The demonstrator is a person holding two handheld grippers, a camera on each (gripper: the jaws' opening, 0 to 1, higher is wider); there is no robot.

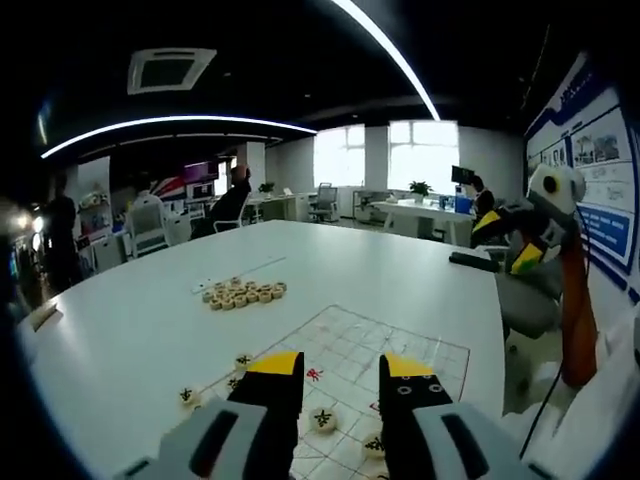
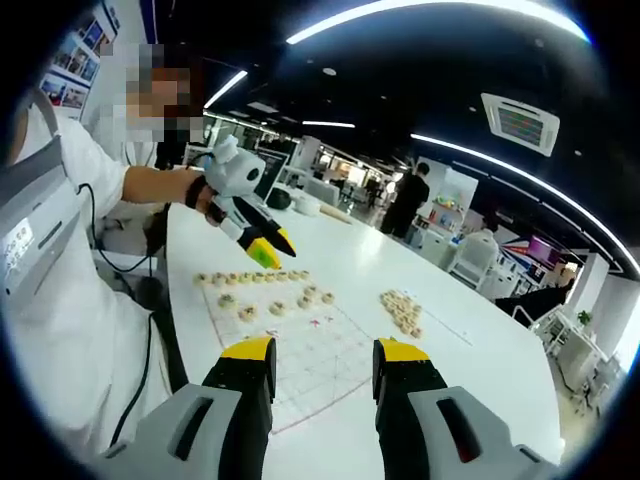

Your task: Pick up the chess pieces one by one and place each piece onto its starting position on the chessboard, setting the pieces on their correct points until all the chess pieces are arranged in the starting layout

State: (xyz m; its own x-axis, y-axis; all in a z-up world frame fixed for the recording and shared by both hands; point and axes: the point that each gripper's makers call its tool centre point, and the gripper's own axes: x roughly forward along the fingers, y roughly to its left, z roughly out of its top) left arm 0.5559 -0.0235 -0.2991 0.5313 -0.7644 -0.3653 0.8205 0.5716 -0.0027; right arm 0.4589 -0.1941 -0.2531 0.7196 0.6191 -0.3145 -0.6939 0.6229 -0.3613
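A printed chessboard sheet [image 1: 385,352] lies on the white table [image 1: 150,320]. Several round wooden pieces stand on it, one [image 1: 323,420] just beyond my left gripper [image 1: 340,378], which hovers open and empty over the near edge. A pile of loose pieces [image 1: 243,293] lies past the board. My right gripper [image 1: 508,242] is raised at the right. In the right gripper view, my right gripper [image 2: 325,365] is open and empty above the board sheet [image 2: 310,345]. A row of pieces [image 2: 250,278] lines its far side, the pile [image 2: 402,308] lies to the right, and the left gripper [image 2: 262,246] hangs over the row.
A person in white [image 2: 60,330] stands close at the table's side. A flat black object [image 1: 470,260] lies near the far right table edge. Office chairs [image 1: 150,225], desks and a standing person [image 2: 405,205] are beyond the table.
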